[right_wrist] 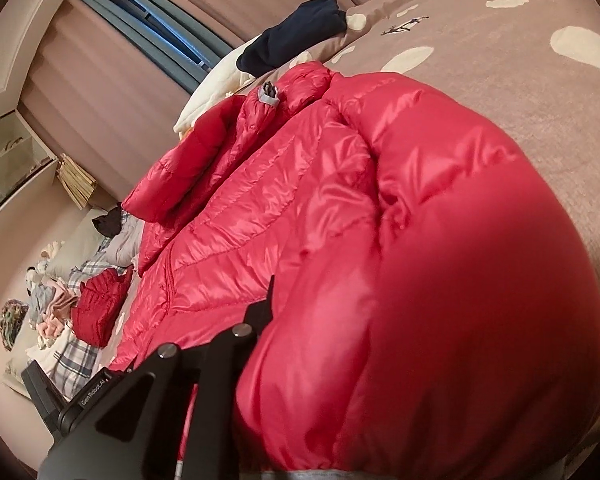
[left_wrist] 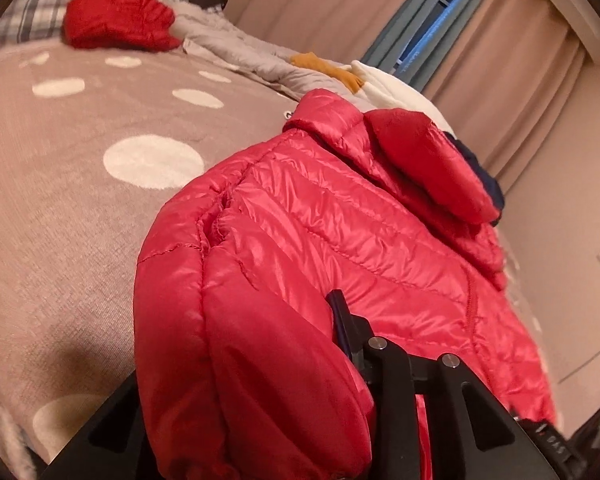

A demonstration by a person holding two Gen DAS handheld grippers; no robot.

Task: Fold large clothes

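A shiny red quilted down jacket (left_wrist: 340, 240) with a hood lies spread on the bed; it also fills the right wrist view (right_wrist: 300, 200). My left gripper (left_wrist: 320, 344) is shut on the jacket's left sleeve, which bulges over the jaws and hides one finger; the other black finger (left_wrist: 340, 312) shows. My right gripper (right_wrist: 292, 320) is shut on the jacket's right sleeve, which drapes over it; only one black finger (right_wrist: 266, 304) shows. Both sleeves are lifted over the jacket body.
The bed has a brown cover with white dots (left_wrist: 80, 200). A folded red jacket (left_wrist: 116, 20), a grey garment (left_wrist: 236, 48), a white one (left_wrist: 388, 88) and a navy one (right_wrist: 292, 36) lie along the far edge. Curtains and a window (left_wrist: 440, 20) stand behind.
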